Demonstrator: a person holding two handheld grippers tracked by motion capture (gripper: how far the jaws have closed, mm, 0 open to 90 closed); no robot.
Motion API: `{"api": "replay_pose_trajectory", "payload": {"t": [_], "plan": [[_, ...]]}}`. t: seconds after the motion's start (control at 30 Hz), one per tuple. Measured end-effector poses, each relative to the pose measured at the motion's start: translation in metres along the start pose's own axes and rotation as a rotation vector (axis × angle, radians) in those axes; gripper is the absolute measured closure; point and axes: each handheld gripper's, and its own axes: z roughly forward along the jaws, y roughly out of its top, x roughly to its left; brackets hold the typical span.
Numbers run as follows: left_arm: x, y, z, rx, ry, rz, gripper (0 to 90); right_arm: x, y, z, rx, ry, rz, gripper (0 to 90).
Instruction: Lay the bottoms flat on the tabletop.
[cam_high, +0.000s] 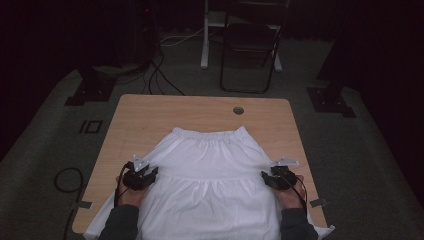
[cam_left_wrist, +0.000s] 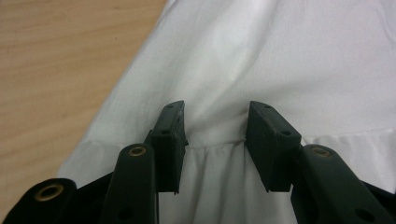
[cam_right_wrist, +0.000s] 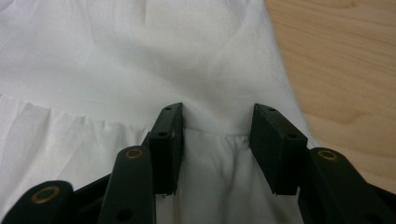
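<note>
The left gripper stands with jaws partly open, a fold of the white gathered cotton skirt between them; whether the pads press it cannot be determined. The right gripper matches at the opposite side edge. The skirt lies between both grippers on the light wooden table, its gathered seam crossing from jaw gap to jaw gap, waistband beyond the jaws. The hem is cut off at the near table edge.
</note>
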Motion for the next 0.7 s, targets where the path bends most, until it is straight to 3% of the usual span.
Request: {"api": "replay_pose_trajectory", "payload": {"t": [0.43, 0.6, 0.7], "plan": [[0.008, 0.022, 0.025, -0.001, 0.029, -0.002, 58.6, -0.014, 0.024, 0.024, -0.015, -0.012, 0.019, 54.6], [0.010, 0.030, 0.034, 0.000, 0.056, 0.010, 58.6, -0.018, 0.032, 0.032, -0.025, -0.019, 0.017, 55.6], [0.010, 0.040, 0.046, -0.003, 0.094, 0.020, 58.7, -0.020, 0.044, 0.044, -0.030, -0.044, 0.017, 56.0]]}}
